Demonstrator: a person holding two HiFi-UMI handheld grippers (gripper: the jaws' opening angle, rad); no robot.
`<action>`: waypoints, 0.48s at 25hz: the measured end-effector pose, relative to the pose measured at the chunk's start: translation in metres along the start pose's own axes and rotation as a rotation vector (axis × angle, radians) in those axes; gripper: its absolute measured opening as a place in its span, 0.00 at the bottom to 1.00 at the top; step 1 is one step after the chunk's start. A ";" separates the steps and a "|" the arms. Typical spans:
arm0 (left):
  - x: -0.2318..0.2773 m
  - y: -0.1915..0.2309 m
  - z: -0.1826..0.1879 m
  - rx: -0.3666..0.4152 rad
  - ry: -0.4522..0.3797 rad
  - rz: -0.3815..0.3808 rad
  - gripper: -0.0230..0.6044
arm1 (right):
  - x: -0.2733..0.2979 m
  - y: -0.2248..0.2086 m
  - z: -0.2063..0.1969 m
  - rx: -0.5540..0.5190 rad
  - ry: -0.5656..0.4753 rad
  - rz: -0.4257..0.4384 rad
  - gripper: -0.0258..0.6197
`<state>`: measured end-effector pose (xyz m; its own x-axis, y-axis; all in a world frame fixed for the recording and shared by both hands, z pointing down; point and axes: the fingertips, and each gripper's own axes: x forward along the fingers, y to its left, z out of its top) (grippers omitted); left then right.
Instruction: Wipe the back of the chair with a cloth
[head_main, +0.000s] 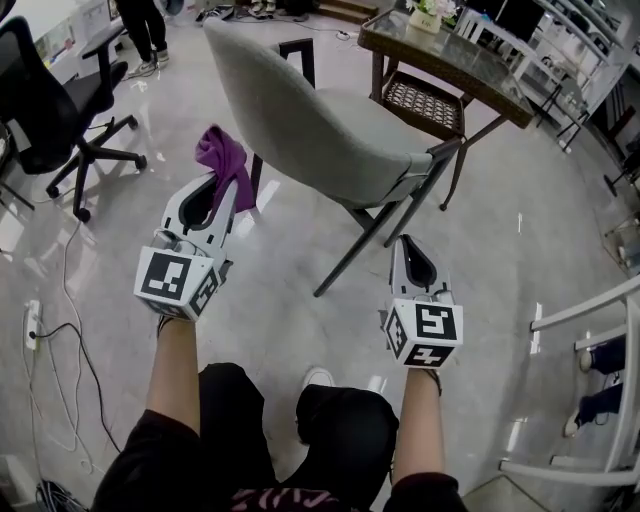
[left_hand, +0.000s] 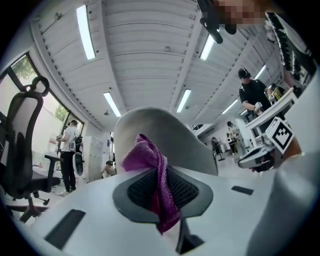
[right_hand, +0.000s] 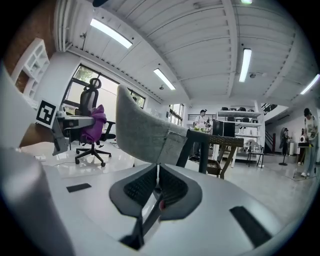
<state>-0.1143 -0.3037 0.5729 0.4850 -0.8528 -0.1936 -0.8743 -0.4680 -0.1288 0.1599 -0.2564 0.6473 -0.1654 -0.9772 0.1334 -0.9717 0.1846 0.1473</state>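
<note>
Head view: my left tool (head_main: 228, 190) is clamped on the crumpled purple microfibre cloth (head_main: 222, 155), just left of the grey fabric chair (head_main: 300, 110) back. My right tool (head_main: 411, 248) is pinched shut and empty, further from that chair back.

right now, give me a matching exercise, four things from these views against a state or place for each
Things:
1. cloth
2. chair
3. right gripper
4. office chair

States or places:
A. fingers shut, nothing between them
B. black, on castors at the far left
C. purple, pinched by the left gripper
D. grey, on slanted dark legs ahead

Pairs: 1-C, 2-D, 3-A, 4-B
</note>
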 end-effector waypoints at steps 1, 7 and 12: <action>0.004 0.003 -0.008 0.002 0.013 0.008 0.15 | -0.001 -0.004 -0.002 0.001 0.004 -0.006 0.09; 0.037 -0.038 -0.041 -0.011 0.042 -0.068 0.15 | -0.011 -0.043 -0.023 0.010 0.038 -0.065 0.09; 0.064 -0.104 -0.034 0.008 0.013 -0.168 0.15 | -0.029 -0.071 -0.042 0.000 0.073 -0.116 0.09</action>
<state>0.0065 -0.3177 0.6072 0.6242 -0.7654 -0.1564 -0.7805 -0.6025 -0.1664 0.2404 -0.2367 0.6746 -0.0391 -0.9817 0.1864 -0.9837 0.0707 0.1656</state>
